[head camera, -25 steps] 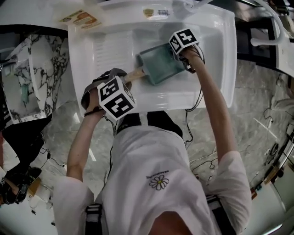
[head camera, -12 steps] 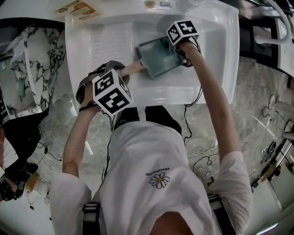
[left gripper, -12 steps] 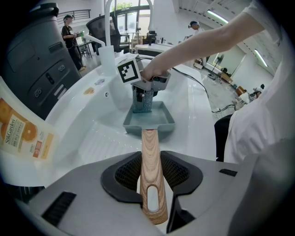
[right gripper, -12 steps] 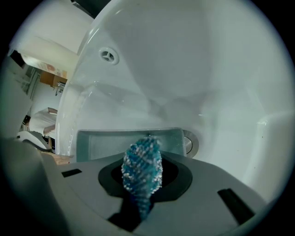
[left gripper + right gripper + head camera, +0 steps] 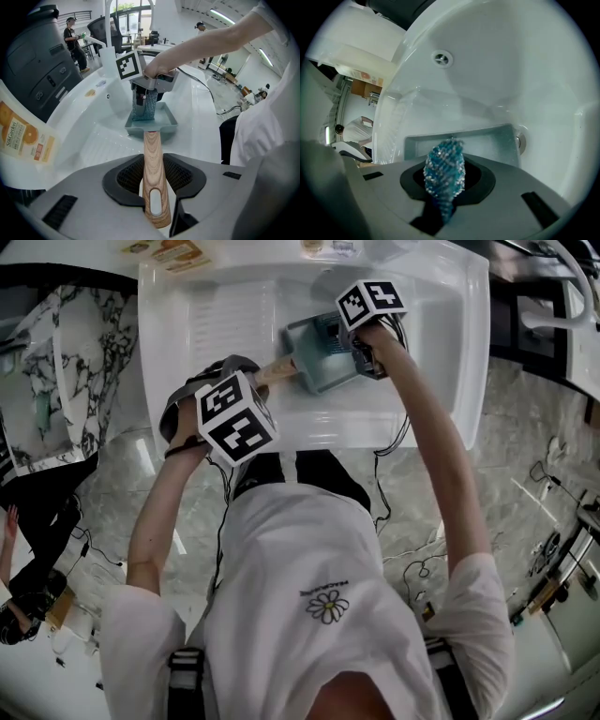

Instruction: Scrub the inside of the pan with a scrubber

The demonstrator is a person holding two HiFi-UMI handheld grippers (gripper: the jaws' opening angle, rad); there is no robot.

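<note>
The pan (image 5: 314, 357) lies in the sink (image 5: 431, 418), right of the ridged drainboard (image 5: 220, 329). Its handle (image 5: 151, 159) reaches out over that board towards the person. The left gripper (image 5: 152, 176) clamps the handle's near end. The right gripper (image 5: 445, 180) is above the pan and pinches the scrubber (image 5: 444, 168), which stands inside it. A drain (image 5: 441, 58) sits in the basin beyond the pan. A packet (image 5: 26, 136) lies at the sink's far left corner.
</note>
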